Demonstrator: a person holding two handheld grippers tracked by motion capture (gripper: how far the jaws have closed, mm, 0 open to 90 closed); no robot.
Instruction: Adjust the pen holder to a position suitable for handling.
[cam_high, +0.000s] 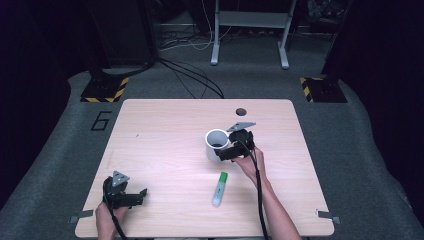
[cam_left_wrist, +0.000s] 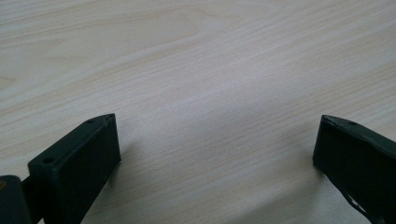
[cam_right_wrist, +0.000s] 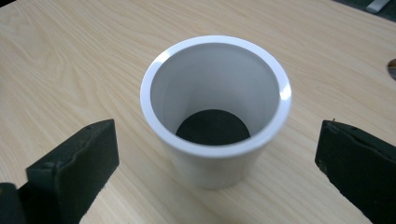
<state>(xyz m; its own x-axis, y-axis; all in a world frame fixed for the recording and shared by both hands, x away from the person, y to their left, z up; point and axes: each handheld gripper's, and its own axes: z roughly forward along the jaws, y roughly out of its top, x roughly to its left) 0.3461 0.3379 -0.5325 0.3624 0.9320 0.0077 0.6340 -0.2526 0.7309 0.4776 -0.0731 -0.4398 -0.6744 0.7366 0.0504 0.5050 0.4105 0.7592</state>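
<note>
Right claw (cam_right_wrist: 217, 154) gapes wide either side of the white cup (cam_right_wrist: 215, 116), upright mid-bench (cam_high: 165, 125), jaws clear of its wall, apparently lined up to grip; left claw (cam_left_wrist: 217, 149) wide, idle near the front corner; marker (cam_high: 220, 189) just beside

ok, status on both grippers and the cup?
Right gripper open, jaws either side of cup, not touching. Left gripper open, over bare table. Cup upright; marker lies nearer, clear.
</note>
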